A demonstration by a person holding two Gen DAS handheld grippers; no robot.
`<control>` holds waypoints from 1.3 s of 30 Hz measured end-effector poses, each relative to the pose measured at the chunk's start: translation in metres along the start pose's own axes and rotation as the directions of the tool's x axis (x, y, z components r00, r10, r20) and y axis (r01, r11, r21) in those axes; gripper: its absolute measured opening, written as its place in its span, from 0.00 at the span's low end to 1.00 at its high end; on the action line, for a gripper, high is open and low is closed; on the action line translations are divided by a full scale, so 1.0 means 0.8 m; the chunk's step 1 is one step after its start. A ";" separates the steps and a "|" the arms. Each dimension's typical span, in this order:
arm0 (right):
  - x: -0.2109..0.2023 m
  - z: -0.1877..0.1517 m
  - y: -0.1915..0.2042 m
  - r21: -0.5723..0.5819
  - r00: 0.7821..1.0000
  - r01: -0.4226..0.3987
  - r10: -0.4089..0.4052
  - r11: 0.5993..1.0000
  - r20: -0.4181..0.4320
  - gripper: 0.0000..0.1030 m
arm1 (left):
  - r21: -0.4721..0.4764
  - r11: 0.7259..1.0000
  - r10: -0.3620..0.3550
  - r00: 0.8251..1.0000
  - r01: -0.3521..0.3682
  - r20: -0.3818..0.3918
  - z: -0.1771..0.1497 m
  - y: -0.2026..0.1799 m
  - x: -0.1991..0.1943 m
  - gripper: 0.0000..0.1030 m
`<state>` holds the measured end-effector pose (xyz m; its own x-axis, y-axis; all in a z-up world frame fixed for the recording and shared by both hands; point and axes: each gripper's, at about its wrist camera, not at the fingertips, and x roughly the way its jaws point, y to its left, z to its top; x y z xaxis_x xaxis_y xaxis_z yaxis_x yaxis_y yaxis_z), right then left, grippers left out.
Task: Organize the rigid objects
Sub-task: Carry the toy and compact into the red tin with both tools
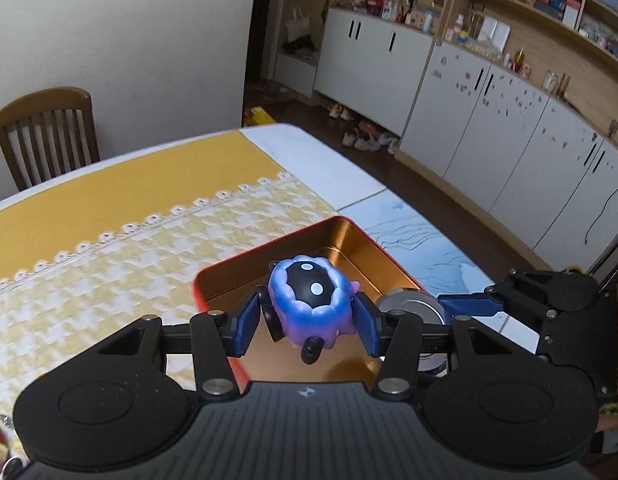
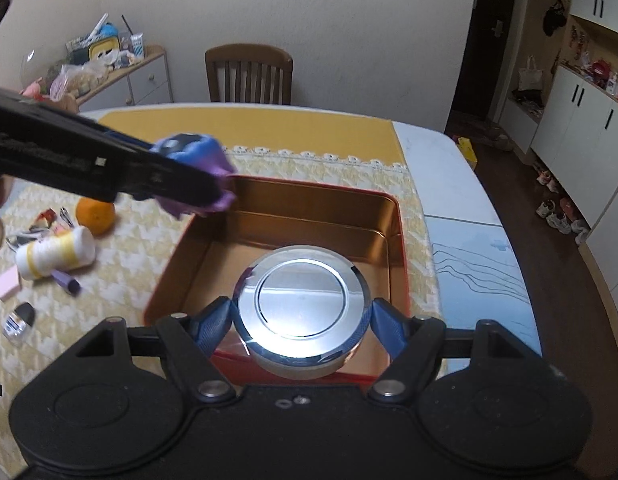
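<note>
Here the left gripper [image 1: 307,318] is clamped on a blue-and-purple toy figure [image 1: 309,298], its blue pads pressed to both sides, holding it above the near edge of the red tin box [image 1: 351,240] with the copper-coloured inside. The right gripper [image 2: 301,314] is closed around a round chrome tin [image 2: 301,300], held over the box's near wall. An orange [image 2: 95,216] and a white bottle [image 2: 55,256] lie left of the box on the yellow tablecloth [image 2: 121,264].

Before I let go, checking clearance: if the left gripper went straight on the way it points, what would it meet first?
Probably the bare copper floor of the red tin; the left gripper, clamping the blue-purple toy, points down into it, though depth is unclear.
</note>
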<state>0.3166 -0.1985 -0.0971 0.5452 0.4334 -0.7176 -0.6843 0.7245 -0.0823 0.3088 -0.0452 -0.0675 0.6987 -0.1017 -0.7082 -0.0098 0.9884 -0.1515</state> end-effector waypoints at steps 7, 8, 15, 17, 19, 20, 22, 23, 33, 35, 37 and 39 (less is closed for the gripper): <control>0.027 0.006 -0.008 -0.085 0.998 -0.036 0.032 0.996 -0.046 0.73 | 0.011 0.998 0.061 0.995 -0.061 -0.072 0.012 -0.009 0.070 0.49; 0.030 0.007 -0.007 -0.095 0.998 -0.037 0.033 0.995 -0.050 0.73 | 0.007 0.998 0.066 0.995 -0.065 -0.081 0.013 -0.009 0.078 0.49; 0.055 0.010 -0.008 -0.112 0.996 -0.045 0.035 0.993 -0.087 0.72 | 0.015 0.997 0.080 0.989 -0.078 -0.125 0.019 -0.013 0.122 0.49; 0.060 0.009 -0.005 -0.134 0.995 -0.044 0.031 0.990 -0.097 0.72 | 0.026 0.996 0.085 0.987 -0.082 -0.134 0.018 -0.014 0.130 0.49; 0.065 0.008 -0.005 -0.140 0.994 -0.045 0.030 0.989 -0.102 0.72 | 0.025 0.996 0.091 0.986 -0.088 -0.143 0.017 -0.013 0.137 0.49; 0.067 0.008 -0.006 -0.134 0.994 -0.047 0.033 0.990 -0.105 0.72 | 0.021 0.996 0.090 0.985 -0.088 -0.148 0.016 -0.011 0.140 0.49; 0.072 0.006 -0.007 -0.130 0.993 -0.049 0.034 0.990 -0.117 0.72 | 0.021 0.996 0.094 0.983 -0.091 -0.157 0.014 -0.009 0.144 0.49; 0.075 0.006 -0.007 -0.135 0.992 -0.050 0.034 0.990 -0.120 0.72 | 0.020 0.995 0.096 0.982 -0.094 -0.161 0.013 -0.008 0.146 0.49; 0.088 0.002 -0.007 -0.129 0.988 -0.054 0.034 0.990 -0.149 0.73 | -0.009 0.997 0.079 0.983 -0.082 -0.168 0.013 -0.001 0.149 0.49; 0.091 0.004 -0.010 -0.119 0.988 -0.056 0.038 0.991 -0.152 0.72 | -0.007 0.996 0.083 0.981 -0.085 -0.174 0.012 -0.002 0.151 0.49; 0.090 0.003 -0.011 -0.106 0.987 -0.058 0.041 0.993 -0.157 0.73 | 0.001 0.996 0.089 0.980 -0.091 -0.179 0.011 -0.005 0.151 0.49; 0.090 0.004 -0.014 -0.100 0.987 -0.057 0.041 0.993 -0.155 0.73 | 0.005 0.995 0.097 0.980 -0.098 -0.175 0.011 -0.007 0.148 0.50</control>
<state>0.3655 -0.1738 -0.1458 0.4352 0.3743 -0.8188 -0.7593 0.6414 -0.1103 0.3979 -0.0615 -0.1445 0.5586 -0.0230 -0.8291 -0.0749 0.9941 -0.0781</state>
